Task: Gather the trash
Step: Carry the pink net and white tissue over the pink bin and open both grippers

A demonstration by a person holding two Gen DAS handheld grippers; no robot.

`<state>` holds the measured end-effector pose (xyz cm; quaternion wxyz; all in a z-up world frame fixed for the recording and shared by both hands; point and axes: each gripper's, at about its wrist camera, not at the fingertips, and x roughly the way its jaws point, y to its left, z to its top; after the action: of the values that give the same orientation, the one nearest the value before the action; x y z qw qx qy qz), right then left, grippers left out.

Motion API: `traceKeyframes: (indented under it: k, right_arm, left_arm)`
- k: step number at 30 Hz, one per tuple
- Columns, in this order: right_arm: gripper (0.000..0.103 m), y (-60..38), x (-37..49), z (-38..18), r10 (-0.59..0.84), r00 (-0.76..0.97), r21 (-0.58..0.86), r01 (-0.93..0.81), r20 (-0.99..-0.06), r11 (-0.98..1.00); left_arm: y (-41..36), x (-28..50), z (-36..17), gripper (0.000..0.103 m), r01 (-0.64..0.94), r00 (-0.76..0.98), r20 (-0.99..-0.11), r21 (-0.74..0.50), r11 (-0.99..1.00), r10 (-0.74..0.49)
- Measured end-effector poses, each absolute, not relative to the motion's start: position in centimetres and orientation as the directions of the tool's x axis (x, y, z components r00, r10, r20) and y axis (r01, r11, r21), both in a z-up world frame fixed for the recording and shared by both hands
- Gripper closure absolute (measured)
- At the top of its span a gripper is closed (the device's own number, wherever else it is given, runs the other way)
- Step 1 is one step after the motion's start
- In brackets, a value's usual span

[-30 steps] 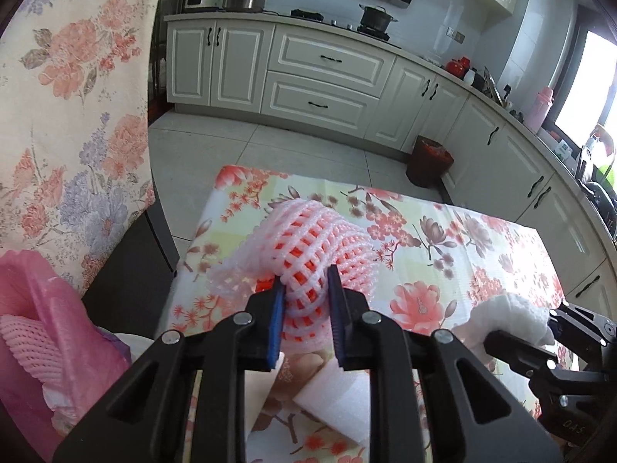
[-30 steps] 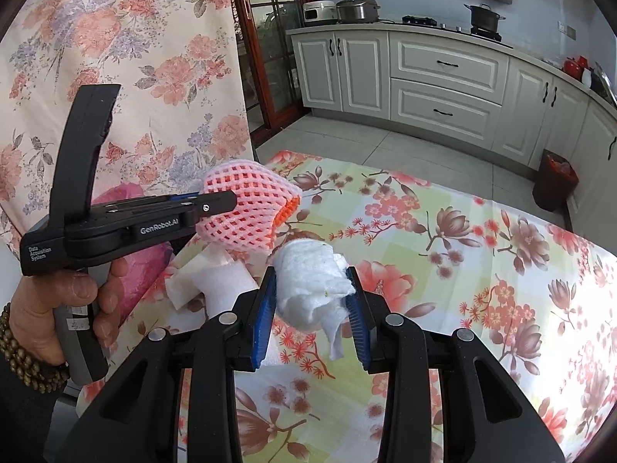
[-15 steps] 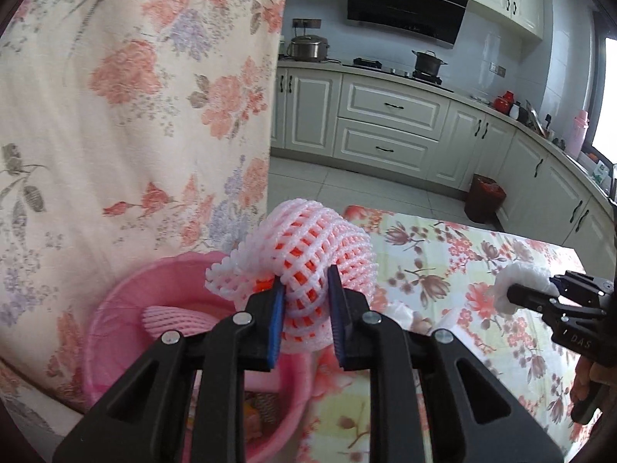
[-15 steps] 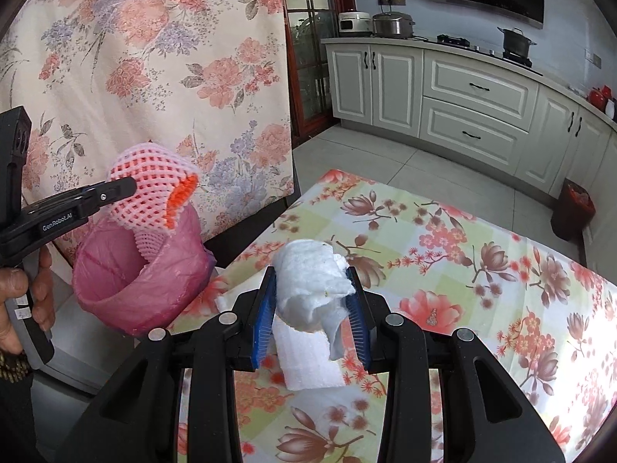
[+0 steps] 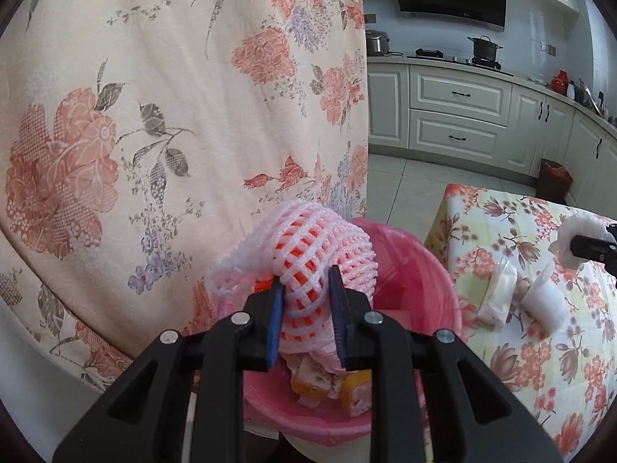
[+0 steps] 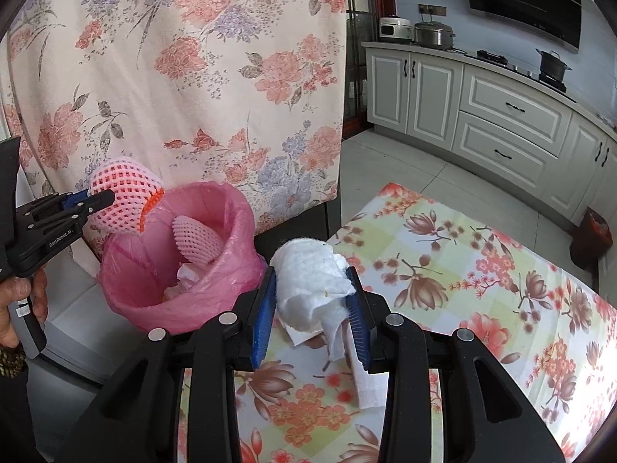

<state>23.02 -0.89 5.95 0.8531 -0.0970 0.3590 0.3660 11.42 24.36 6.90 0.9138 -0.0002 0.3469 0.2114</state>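
Kitchen setting, floral curtain behind; landmark is the pink-lined bin (image 5: pixel 416 270) at the table's (image 5: pixel 540 366) end.

Left wrist view: the left gripper (image 5: pixel 304 308) is pinched on a pink foam net (image 5: pixel 320 247), held directly above the bin's opening, fruit peel (image 5: pixel 331 382) visible inside below it. Loose foam scraps (image 5: pixel 547 308) lie on the table beside the bin.

Right wrist view: the right gripper (image 6: pixel 310 305) is clamped on a white tissue wad (image 6: pixel 308 277), over the table edge, just beside the bin (image 6: pixel 216 289) and short of its rim. Another foam net (image 6: pixel 196 239) already rests inside. Judgement: the left load is nearer release, straight down; the right must travel leftward first.
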Motion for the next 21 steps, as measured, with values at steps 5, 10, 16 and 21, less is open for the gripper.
traceKeyframes:
  k: [5,10,16,21]
  right_arm:
    - [0.068,0.9,22.2,5.9,0.56,0.459,0.09,-0.714,-0.69,0.695]
    - [0.068,2.1,21.5,5.9,0.562,0.448,0.082,-0.727,-0.695,0.681]
    - [0.068,3.3,20.9,5.7,0.562,0.437,0.075,-0.74,-0.702,0.669]
    - [0.068,3.9,20.6,5.5,0.564,0.428,0.073,-0.748,-0.707,0.659]
  left_arm:
    - [25.7,10.8,6.1,0.079,-0.412,0.65,-0.643,0.151,0.899,0.406]
    - [26.5,11.2,5.0,0.078,-0.41,0.638,-0.655,0.158,0.898,0.406]
    - [27.4,11.8,4.1,0.06,-0.433,0.615,-0.656,0.182,0.883,0.437]
    - [28.0,11.8,3.8,0.06,-0.444,0.607,-0.658,0.184,0.877,0.446]
